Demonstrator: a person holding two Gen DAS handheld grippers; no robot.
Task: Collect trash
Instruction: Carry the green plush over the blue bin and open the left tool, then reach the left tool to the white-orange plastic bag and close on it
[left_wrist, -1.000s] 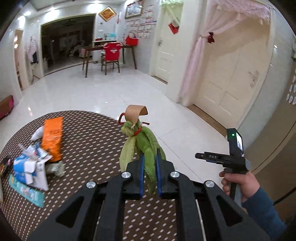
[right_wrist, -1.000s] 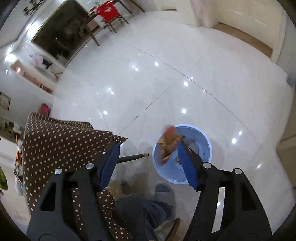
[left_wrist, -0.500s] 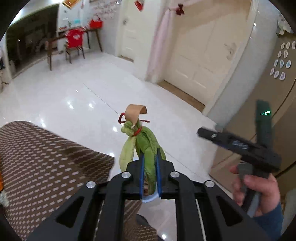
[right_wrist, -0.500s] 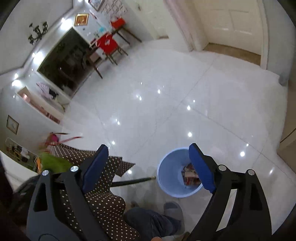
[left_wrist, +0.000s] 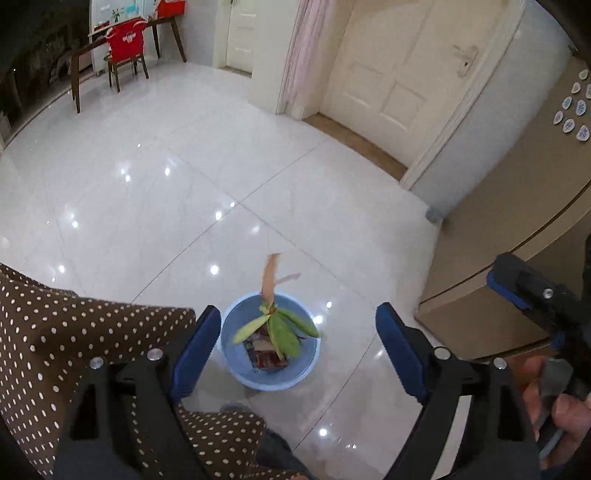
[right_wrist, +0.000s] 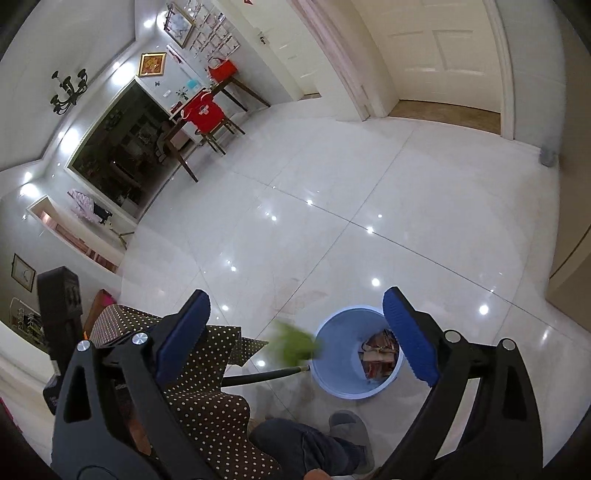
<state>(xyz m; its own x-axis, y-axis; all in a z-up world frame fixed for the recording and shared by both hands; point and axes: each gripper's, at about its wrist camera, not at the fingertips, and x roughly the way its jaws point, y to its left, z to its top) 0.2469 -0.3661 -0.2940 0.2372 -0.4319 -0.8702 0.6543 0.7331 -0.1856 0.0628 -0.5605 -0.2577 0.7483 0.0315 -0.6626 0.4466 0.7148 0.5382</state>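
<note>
1. While its jaws are opening with nothing pressed between the blue pads, the left gripper (left_wrist: 293, 349) points down over a blue bucket (left_wrist: 236, 365) on the floor.
2. A bundle of green leaves (left_wrist: 282, 330) with a tan strip at its top is loose in the air just above the bucket's mouth, touching neither pad; in the right wrist view it is a green blur (right_wrist: 295, 345) at the bucket's rim.
3. Wrappers (left_wrist: 264, 354) lie in the bottom of the bucket.
4. The right gripper (right_wrist: 295, 338) has its jaws opening too, spread wide and empty, with the bucket (right_wrist: 340, 380) beyond them.
5. A brown tablecloth with white dots (left_wrist: 66, 339) hangs off the table at the left, close beside the bucket.
6. The floor (left_wrist: 184, 177) is glossy white tile dotted with lamp reflections.
7. Farther off stand cream doors (left_wrist: 391, 74), a pink curtain (left_wrist: 299, 48) and a wooden table with a red-covered chair (left_wrist: 125, 40).
</note>
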